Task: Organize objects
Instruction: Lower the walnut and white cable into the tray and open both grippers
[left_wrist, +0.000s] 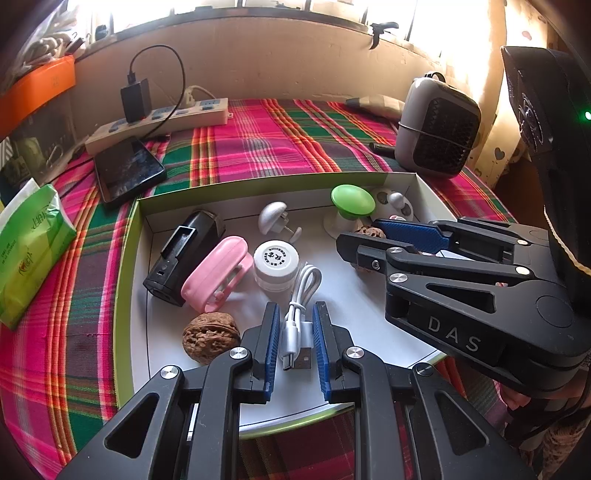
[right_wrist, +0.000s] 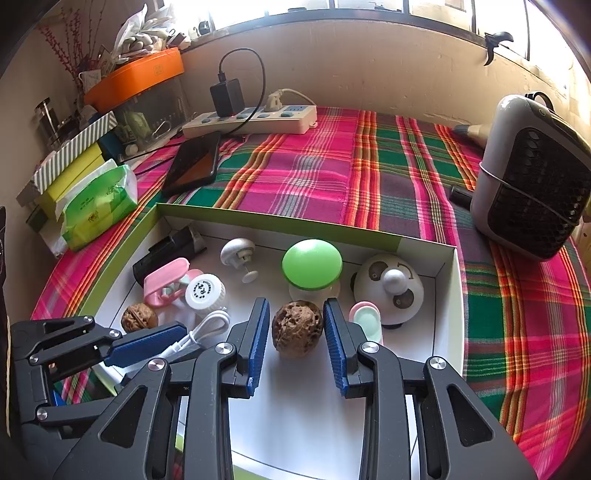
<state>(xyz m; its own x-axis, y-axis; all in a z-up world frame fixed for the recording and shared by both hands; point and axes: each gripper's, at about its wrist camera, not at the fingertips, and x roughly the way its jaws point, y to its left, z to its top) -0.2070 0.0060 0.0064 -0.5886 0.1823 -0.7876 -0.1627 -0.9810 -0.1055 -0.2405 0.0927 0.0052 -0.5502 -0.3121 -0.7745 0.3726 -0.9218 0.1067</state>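
Inside the white box (left_wrist: 369, 310), the left tool (left_wrist: 293, 338) was clamped narrow on a coiled white cable (left_wrist: 301, 314), and the right tool (right_wrist: 297, 332) gripped a walnut (right_wrist: 297, 328). Around them already lay a second walnut (left_wrist: 210, 338), a pink case (left_wrist: 216, 273), a white jar (left_wrist: 275, 264), a black device (left_wrist: 183, 253) and a green mushroom lamp (right_wrist: 312, 266). Most sorting looked done, judging by the box. Whether either load touched the box floor was unclear; the right tool hid part of the box's corner.
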